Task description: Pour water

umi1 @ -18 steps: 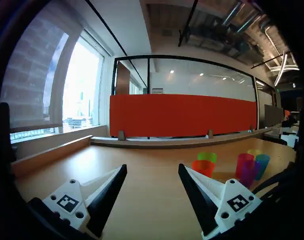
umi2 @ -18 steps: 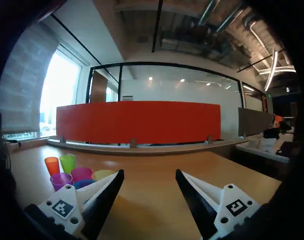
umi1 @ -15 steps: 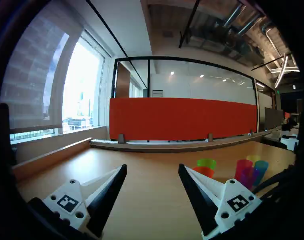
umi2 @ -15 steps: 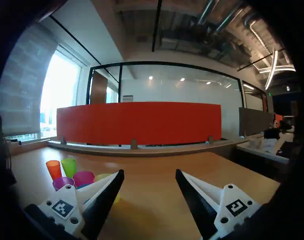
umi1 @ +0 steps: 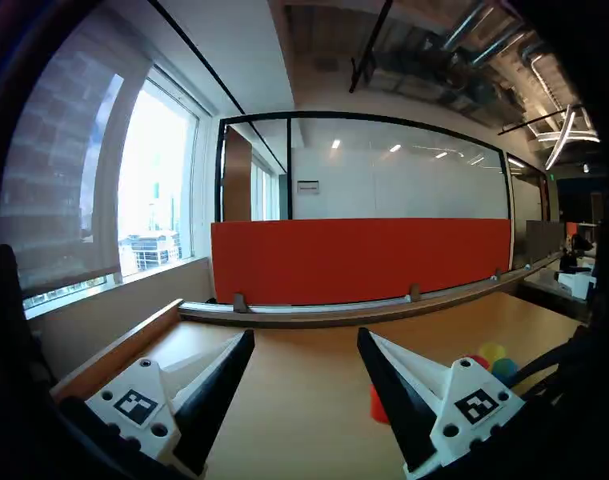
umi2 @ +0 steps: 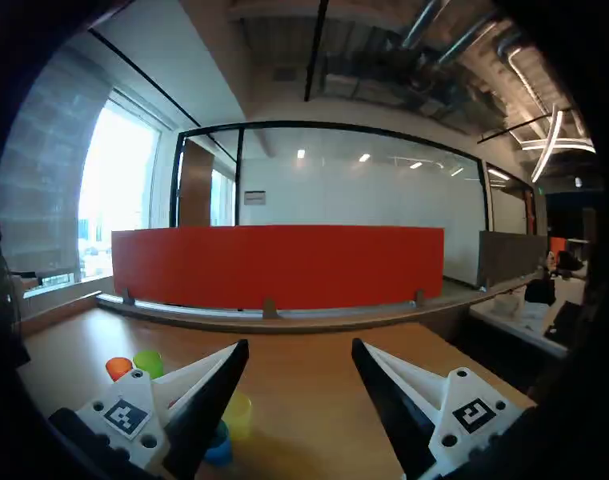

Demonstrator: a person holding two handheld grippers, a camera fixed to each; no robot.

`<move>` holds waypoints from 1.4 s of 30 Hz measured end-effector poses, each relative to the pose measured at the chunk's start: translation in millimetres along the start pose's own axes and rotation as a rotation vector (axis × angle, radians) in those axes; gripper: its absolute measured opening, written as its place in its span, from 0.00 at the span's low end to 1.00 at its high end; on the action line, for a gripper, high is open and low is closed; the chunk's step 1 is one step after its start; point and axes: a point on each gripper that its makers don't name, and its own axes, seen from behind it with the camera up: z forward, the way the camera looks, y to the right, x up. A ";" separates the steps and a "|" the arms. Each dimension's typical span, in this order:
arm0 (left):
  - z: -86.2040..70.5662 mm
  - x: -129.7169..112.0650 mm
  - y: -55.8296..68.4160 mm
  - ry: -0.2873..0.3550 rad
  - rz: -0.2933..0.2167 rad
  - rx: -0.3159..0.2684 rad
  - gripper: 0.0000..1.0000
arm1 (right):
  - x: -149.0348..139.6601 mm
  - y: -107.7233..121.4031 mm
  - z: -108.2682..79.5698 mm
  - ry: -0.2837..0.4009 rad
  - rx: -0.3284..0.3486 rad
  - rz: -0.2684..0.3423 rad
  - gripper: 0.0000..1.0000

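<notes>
The left gripper point(umi1: 304, 332) and right gripper point(umi2: 298, 344) are hovering over the surface point(umi2: 304, 424), both with jaws spread and pinching nothing. The cups are standing low between them: orange cup point(umi2: 118, 368) touching or just beside green cup point(umi2: 148, 362), yellow cup point(umi2: 238, 414) and blue cup point(umi2: 218, 450) half hidden behind the right gripper's left finger. Which one is holding water, I cannot tell. Reaching into so tight a cluster is risking a knocked neighbour and a spill, especially with the fingers hiding the nearest cups.
</notes>
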 end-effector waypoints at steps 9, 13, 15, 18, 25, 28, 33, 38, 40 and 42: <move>-3.5 31.4 4.9 -0.021 0.012 -0.030 0.95 | 28.9 -8.4 -4.7 -0.017 0.012 -0.024 1.00; -5.0 35.8 11.6 -0.034 0.019 -0.048 0.95 | 38.4 -11.3 -9.0 -0.020 0.024 -0.024 1.00; -5.2 36.9 15.2 -0.043 0.023 -0.057 0.95 | 41.5 -12.3 -11.0 -0.024 0.028 -0.025 1.00; -5.8 41.7 20.8 -0.052 0.037 -0.073 0.95 | 43.8 -14.2 -14.9 -0.036 0.039 -0.028 1.00; -7.0 52.7 31.7 -0.066 0.073 -0.107 0.95 | 37.6 -19.5 -20.3 -0.076 0.075 -0.032 1.00; -6.7 55.4 34.9 -0.075 0.086 -0.121 0.95 | 33.9 -20.9 -20.4 -0.093 0.087 -0.038 1.00; -4.6 55.0 38.4 -0.093 0.104 -0.139 0.95 | 30.5 -26.5 -19.3 -0.116 0.112 -0.055 1.00; 2.4 49.2 40.3 -0.120 0.115 -0.160 0.95 | 25.3 -37.9 -19.9 -0.144 0.145 -0.068 1.00; 6.2 45.8 41.2 -0.131 0.119 -0.169 0.95 | 21.7 -43.0 -20.2 -0.157 0.158 -0.072 1.00; 10.1 42.1 42.3 -0.143 0.122 -0.177 0.95 | 17.5 -47.6 -20.4 -0.170 0.170 -0.076 1.00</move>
